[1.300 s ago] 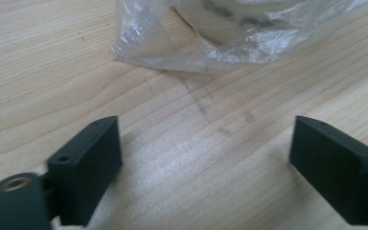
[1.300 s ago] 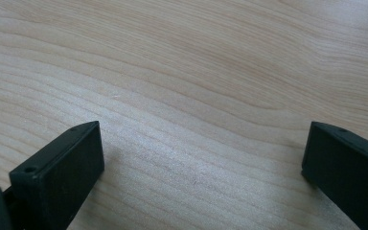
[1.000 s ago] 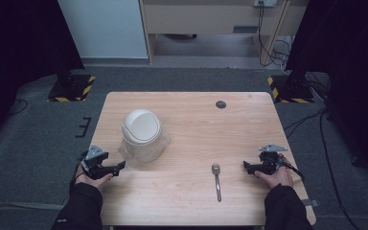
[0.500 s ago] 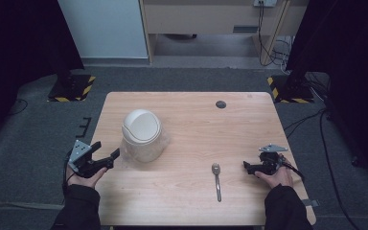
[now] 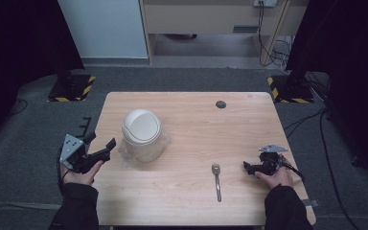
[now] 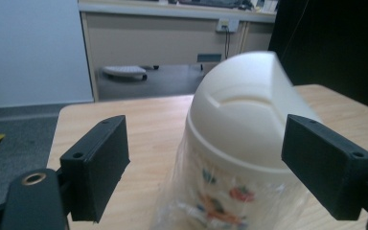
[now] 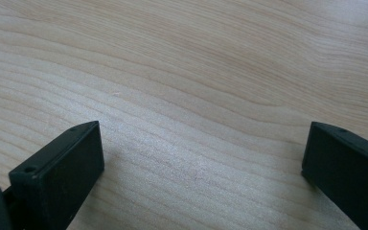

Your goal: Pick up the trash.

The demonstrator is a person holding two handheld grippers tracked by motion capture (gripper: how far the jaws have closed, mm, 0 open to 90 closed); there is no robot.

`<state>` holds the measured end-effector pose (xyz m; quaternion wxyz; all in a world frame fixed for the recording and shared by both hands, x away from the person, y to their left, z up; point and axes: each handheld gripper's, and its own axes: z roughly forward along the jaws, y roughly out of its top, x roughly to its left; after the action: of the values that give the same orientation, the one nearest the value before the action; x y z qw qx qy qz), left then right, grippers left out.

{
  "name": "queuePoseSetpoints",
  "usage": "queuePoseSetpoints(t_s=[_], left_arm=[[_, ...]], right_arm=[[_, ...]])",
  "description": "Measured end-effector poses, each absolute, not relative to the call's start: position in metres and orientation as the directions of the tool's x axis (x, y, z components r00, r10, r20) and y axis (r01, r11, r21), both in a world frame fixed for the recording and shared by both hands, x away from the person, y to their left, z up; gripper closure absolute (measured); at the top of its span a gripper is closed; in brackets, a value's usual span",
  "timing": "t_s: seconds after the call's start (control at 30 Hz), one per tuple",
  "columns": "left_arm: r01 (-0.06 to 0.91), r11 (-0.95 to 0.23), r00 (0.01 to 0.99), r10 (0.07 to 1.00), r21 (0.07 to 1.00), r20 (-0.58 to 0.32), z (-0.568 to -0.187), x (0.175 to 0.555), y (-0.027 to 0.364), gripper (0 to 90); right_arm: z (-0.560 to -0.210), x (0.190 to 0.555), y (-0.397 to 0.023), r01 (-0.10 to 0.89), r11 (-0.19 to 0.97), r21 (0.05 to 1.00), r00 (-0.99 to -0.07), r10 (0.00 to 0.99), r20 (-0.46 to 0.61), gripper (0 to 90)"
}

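High view: the lidded bin [image 5: 143, 135] stands untouched left of table [image 5: 249, 120] centre, the left gripper [image 5: 101, 150] at its 8 o'clock, lifted off the table edge, jaws spread and empty; the right gripper [image 5: 249, 167] rests at the spoon's [image 5: 216, 180] 3 o'clock, apart from it. Left gripper view: the bin [image 6: 242, 143] sits framed between the spread jaws at 12 o'clock, no contact, so I judge the grasp not yet made. Right gripper view: jaws wide apart over bare wood, nothing held; all handling remains.
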<state>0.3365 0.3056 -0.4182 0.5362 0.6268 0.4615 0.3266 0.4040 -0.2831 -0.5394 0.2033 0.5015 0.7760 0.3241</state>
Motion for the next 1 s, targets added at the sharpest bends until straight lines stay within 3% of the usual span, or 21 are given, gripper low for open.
queuePoseSetpoints(t_s=[0.43,1.0], left_arm=[[0.209,0.003,0.38,0.921,0.978,-0.084,-0.413,0.357,0.263,16.1],[0.288,0.001,0.306,0.947,0.958,-0.093,-0.43,0.387,0.236,13.3]], right_arm=[[-0.539,0.404,-0.283,0.646,0.287,0.707,-0.414,0.91,0.01,0.9],[-0.539,0.404,-0.283,0.647,0.287,0.707,-0.414,0.91,0.009,0.9]])
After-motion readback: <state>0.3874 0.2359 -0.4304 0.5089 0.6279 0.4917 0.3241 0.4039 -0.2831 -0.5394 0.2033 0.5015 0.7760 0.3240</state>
